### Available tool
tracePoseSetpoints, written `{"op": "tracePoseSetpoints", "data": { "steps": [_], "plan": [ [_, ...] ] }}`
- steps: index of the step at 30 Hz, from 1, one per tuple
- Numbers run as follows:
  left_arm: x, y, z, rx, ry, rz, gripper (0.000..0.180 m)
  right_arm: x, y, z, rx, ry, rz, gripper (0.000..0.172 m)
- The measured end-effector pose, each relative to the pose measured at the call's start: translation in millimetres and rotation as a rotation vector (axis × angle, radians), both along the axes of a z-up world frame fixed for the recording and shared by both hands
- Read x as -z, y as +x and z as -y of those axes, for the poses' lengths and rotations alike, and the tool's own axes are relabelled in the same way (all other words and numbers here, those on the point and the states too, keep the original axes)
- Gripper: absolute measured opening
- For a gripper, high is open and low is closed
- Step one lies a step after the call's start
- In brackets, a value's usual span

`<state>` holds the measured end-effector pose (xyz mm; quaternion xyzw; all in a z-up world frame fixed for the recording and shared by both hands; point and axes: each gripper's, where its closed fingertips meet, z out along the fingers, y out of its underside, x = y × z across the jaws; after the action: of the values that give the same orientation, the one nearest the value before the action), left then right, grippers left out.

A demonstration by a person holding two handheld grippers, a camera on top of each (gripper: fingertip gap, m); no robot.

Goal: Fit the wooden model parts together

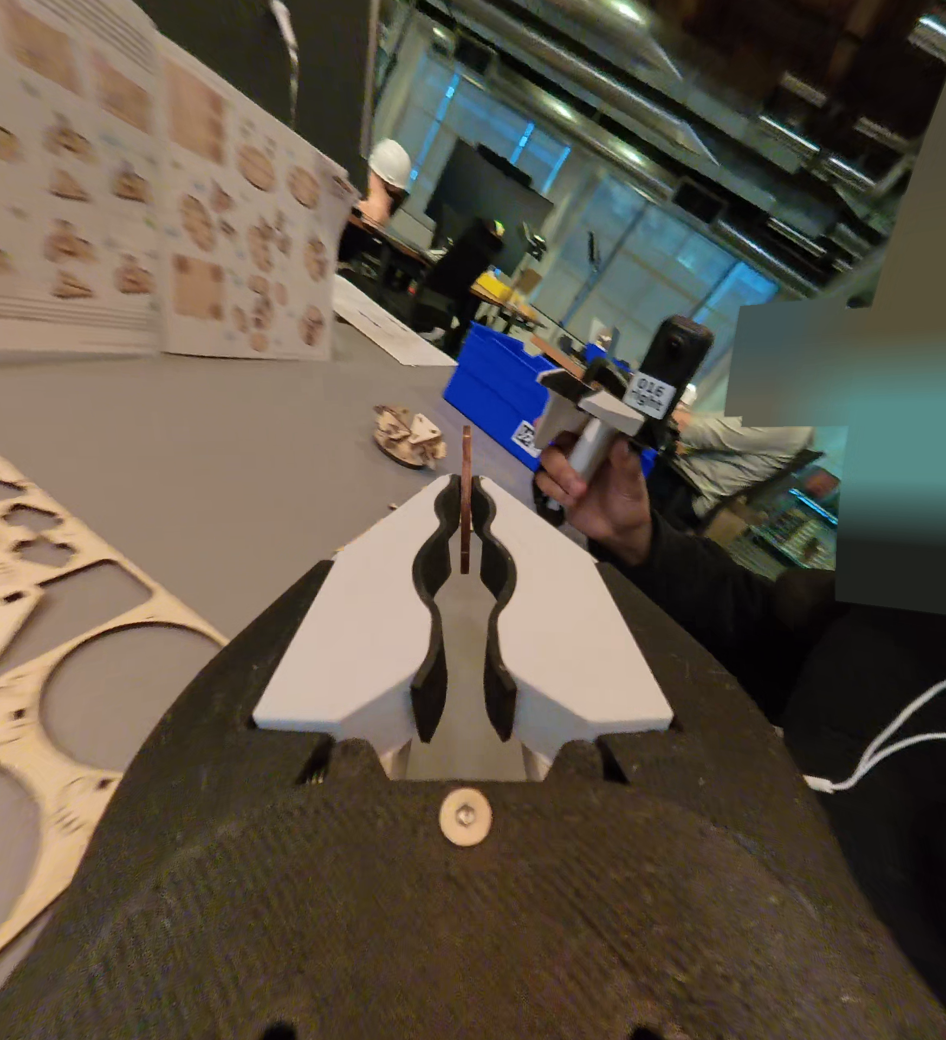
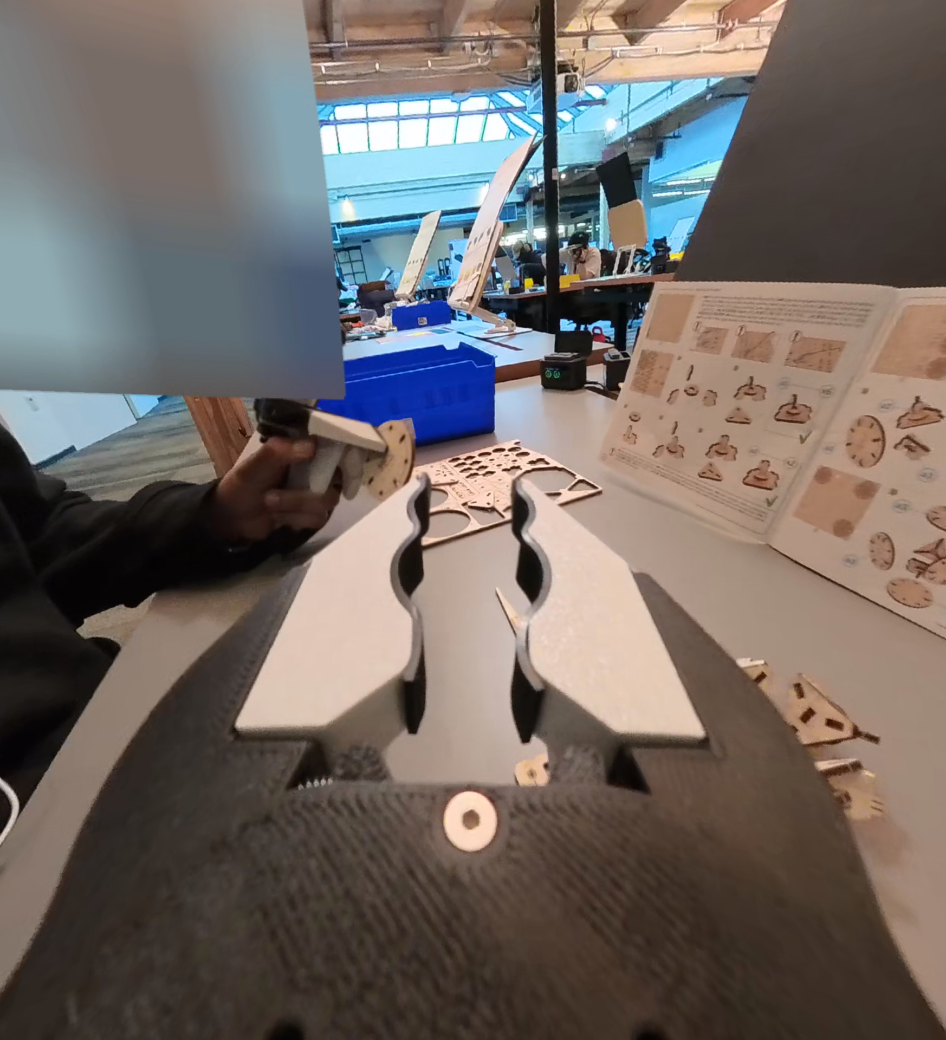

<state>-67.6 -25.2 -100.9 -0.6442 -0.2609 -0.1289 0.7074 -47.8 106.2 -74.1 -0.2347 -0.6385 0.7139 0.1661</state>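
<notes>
The left claw (image 1: 466,484) is pinching a thin wooden disc (image 1: 465,495) edge-on, upright above the tabletop (image 1: 234,450). The right claw (image 2: 468,495) is standing wide and empty, the disc lying to its left, nearer the left hand.

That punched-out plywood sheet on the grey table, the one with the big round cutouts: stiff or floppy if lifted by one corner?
The thin pale plywood sheet with round cutouts probably flexes: most of its area is holes, leaving narrow bridges. Those bridges look snap-prone, so it is likely fragile under a one-corner lift. It should be light for its size, and lying flat on the grey table it would probably slide rather than tip when pushed.
</notes>
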Motion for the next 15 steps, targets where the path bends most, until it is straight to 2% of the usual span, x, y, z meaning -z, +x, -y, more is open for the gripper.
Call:
{"op": "tracePoseSetpoints", "data": {
  "steps": [3,7,15],
  "plan": [
    [4.6,-6.5,5.2,-0.036,-0.045,-0.021,0.000,6.2,-1.0,3.8,0.005,0.039,0.005,0.027],
    [8.5,-3.1,0.4,-0.016,-0.065,-0.013,0.000,13.2,-1.4,8.5,-0.003,0.065,0.021,0.027],
    [9.8,0.2,-3.0,0.035,-0.024,0.060,0.000,21.5,0.5,17.6,-0.036,0.072,0.052,0.028]
  ]
}}
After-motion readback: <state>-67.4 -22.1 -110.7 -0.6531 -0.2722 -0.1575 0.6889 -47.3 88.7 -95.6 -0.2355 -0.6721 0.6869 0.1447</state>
